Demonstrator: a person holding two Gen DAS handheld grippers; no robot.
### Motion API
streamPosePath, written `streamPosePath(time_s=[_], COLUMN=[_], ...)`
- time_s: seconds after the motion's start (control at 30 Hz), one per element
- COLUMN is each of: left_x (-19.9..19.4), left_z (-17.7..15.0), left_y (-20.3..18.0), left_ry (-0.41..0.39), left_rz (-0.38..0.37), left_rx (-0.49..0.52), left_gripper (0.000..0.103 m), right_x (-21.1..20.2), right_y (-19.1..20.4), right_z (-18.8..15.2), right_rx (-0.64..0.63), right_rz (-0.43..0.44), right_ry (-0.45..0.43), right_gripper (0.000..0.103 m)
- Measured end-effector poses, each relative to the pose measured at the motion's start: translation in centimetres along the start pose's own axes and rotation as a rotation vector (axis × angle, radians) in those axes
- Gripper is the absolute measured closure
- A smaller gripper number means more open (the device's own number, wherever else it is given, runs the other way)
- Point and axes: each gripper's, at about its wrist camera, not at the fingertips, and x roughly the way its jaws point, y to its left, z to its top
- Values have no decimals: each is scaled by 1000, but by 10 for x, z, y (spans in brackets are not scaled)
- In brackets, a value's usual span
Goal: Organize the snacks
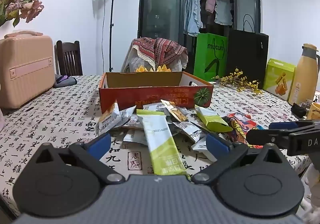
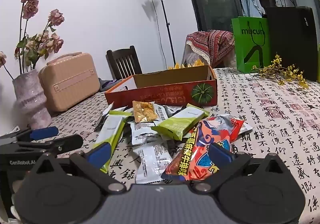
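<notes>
Orange box [image 1: 156,94] stands behind loose snack packets [image 2: 160,130]; contents hidden.

**Black Linkages, Blue Pads on Twin Handheld Grippers**

Seen from each wrist camera: left gripper [image 1: 158,145] and right gripper [image 2: 159,151], built alike. Grey ribbed housing, black round-hubbed link arms, silver pivot screws, blue fingertips [image 1: 100,142]. White "GenRobot.AI" lettering along one side.

orange box [image 1: 156,96], calligraphy-print tablecloth [image 1: 60,116]
</notes>
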Motion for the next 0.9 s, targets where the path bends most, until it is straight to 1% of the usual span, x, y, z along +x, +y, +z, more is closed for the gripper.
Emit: streamPosePath(time_s=[0.03,0.07,0.1,0.2,0.3,0.33,0.9], left_x=[-1,-5,0,3,5,4,7], left_z=[0,-4,-3,-3,-3,-4,-6], left_y=[-1,-6,-6,3,3,5,7], left_ry=[-3,-25,8,19,17,10,20], left_rz=[9,2,-12,-35,-37,-40,-51], left_rx=[-1,6,0,-31,-37,-38,-57], left_gripper=[0,0,0,0,0,0,0], right_x=[1,1,1,2,3,6,7], right_y=[0,0,0,-1,-3,-3,-5], right_z=[0,0,0,0,0,-5,-2], right_rx=[7,7,7,10,12,10,17], right_rz=[-2,-3,-4,-3,-5,-11,-26], right_ry=[17,16,15,13,11,12,27], right_gripper=[0,0,0,0,0,0,0])
